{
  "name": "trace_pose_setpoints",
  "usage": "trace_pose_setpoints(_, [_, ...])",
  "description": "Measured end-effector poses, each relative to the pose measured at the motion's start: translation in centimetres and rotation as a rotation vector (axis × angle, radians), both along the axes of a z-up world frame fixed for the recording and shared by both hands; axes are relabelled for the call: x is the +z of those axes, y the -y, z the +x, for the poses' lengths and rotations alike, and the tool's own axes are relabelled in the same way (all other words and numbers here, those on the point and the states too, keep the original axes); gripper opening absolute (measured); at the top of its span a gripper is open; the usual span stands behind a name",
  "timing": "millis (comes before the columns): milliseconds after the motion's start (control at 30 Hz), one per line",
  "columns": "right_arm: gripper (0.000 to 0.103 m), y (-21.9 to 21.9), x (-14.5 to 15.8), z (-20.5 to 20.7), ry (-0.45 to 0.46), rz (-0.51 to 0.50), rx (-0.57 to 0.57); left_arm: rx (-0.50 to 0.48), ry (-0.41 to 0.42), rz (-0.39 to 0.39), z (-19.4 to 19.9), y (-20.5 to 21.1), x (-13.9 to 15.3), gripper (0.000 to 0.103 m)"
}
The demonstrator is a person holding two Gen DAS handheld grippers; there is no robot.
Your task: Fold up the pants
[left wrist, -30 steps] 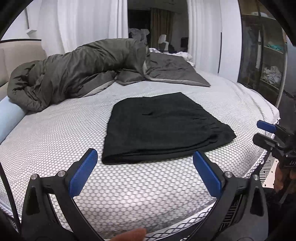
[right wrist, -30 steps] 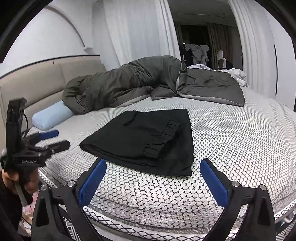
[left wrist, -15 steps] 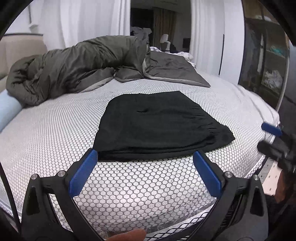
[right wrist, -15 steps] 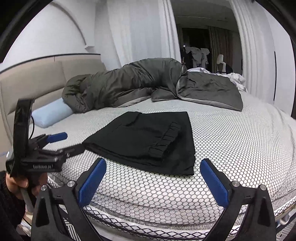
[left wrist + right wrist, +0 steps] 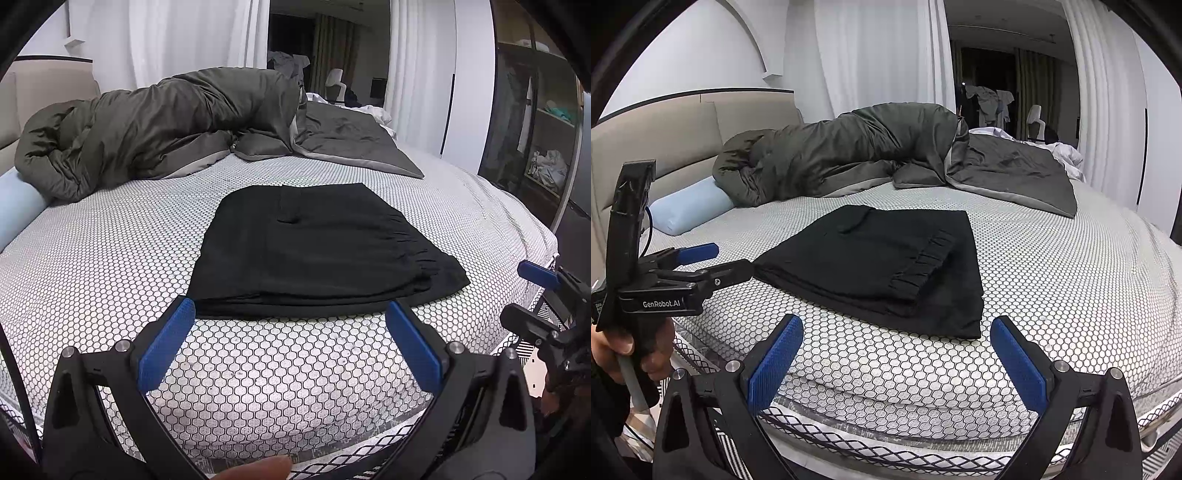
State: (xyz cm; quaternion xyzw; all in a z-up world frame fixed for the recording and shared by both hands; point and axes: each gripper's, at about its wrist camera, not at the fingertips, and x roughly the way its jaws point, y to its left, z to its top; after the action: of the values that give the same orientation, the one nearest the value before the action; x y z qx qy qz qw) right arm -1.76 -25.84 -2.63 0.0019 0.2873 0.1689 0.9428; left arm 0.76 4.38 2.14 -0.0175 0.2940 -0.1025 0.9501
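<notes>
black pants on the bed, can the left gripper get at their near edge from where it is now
Probably yes. The left gripper is open, and only bare mattress lies between its fingers and the near edge of the folded black pants. The right gripper is off to the side, not in the way.

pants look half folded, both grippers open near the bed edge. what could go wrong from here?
1. The black pants lie in stacked layers; the left gripper may pinch only the top ones.
2. The right gripper could catch the honeycomb sheet too.
3. The gathered cuff may slide askew.
</notes>
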Motion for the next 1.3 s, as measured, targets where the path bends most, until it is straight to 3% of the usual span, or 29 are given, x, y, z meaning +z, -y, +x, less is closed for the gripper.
trace_pose_setpoints(1300, [0.103,-0.7,-0.7,0.8,-0.012,0.0,-0.01,0.039,0.007,-0.006,-0.4,1.1,-0.3,0.103])
